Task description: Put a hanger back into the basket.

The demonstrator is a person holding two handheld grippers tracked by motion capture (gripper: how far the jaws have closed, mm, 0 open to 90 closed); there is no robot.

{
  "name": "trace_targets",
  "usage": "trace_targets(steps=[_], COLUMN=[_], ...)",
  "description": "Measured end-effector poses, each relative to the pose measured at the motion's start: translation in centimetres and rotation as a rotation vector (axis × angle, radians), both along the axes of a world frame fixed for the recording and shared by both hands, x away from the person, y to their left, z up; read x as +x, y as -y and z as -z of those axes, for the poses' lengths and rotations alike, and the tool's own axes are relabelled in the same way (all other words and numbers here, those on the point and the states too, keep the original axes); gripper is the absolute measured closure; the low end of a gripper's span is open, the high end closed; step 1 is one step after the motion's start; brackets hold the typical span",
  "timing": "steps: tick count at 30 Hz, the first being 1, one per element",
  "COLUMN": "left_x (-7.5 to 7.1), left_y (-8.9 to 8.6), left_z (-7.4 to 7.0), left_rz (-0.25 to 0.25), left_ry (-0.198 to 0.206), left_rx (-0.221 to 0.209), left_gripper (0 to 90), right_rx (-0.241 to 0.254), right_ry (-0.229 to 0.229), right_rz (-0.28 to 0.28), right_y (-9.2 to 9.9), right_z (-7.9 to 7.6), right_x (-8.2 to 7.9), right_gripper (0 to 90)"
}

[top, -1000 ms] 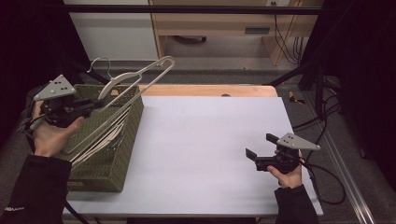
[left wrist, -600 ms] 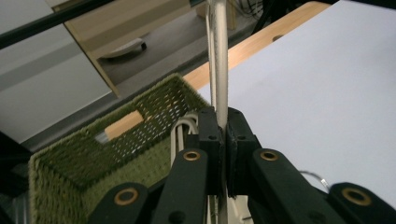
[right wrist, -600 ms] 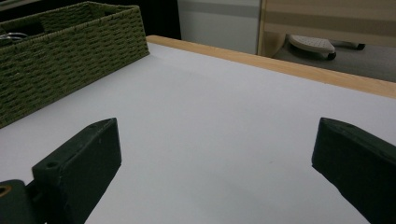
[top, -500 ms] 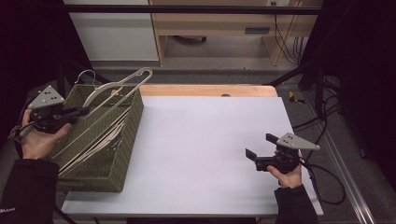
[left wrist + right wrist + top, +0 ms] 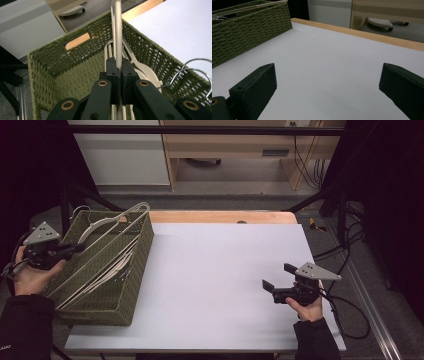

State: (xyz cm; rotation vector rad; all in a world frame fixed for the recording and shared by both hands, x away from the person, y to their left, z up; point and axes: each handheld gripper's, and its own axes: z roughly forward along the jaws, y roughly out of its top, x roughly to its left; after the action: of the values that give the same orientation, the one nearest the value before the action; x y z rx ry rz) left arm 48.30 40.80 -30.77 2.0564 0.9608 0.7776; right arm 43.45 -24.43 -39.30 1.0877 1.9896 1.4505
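Observation:
A green woven basket (image 5: 141,251) stands on the left part of the white table (image 5: 220,270) and holds several cream hangers. My left gripper (image 5: 76,248) reaches over the basket's left rim and is shut on the bar of the top cream hanger (image 5: 111,223), which lies slanted across the basket's top. In the left gripper view the jaws (image 5: 119,63) pinch that hanger's bar (image 5: 117,30) above the basket's inside (image 5: 75,82). My right gripper (image 5: 278,276) rests open near the table's right front, with nothing between its fingers (image 5: 329,75).
Metal hanger hooks (image 5: 197,62) stick up at the basket's near end. A wooden strip (image 5: 220,216) runs along the table's far edge. Cables (image 5: 345,315) trail off the right side. The basket's side (image 5: 249,27) is far left of the right gripper.
My left gripper has moved left and down with the hanger, which now lies lower, across the basket's top. The right gripper has not moved.

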Motion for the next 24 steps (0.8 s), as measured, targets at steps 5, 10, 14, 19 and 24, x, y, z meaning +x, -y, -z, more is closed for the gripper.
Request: trace_targets(steps=[5,10,14,19,24], left_x=[-0.6,-0.5,-0.2,0.0,-0.1], left_y=[-0.7,-0.7,-0.3,-0.2,-0.5], left_z=[0.3,1.6,3.8,6.0,7.3], left_rz=[-0.005,-0.027,-0.033,-0.042,-0.065], left_ry=[-0.008,-0.028,-0.051,-0.073,-0.125], left_rx=[0.026,0.057,0.077,0.097,0.128], left_gripper=[86.7,86.7,86.6,86.7,86.1], right_rx=[-0.001,-0.009,-0.008,-0.009,-0.002], right_ry=[0.001,-0.003,-0.003,-0.003,-0.009], right_rz=[-0.002,-0.009,-0.007,-0.010,-0.004], right_y=[0.0,0.0,0.0,0.0,-0.2], right_z=[0.0,0.1,0.1,0.1,0.2], right_x=[0.0,0.0,0.0,0.0,0.1], right_gripper=[1.8,1.9,1.9,1.9,1.9])
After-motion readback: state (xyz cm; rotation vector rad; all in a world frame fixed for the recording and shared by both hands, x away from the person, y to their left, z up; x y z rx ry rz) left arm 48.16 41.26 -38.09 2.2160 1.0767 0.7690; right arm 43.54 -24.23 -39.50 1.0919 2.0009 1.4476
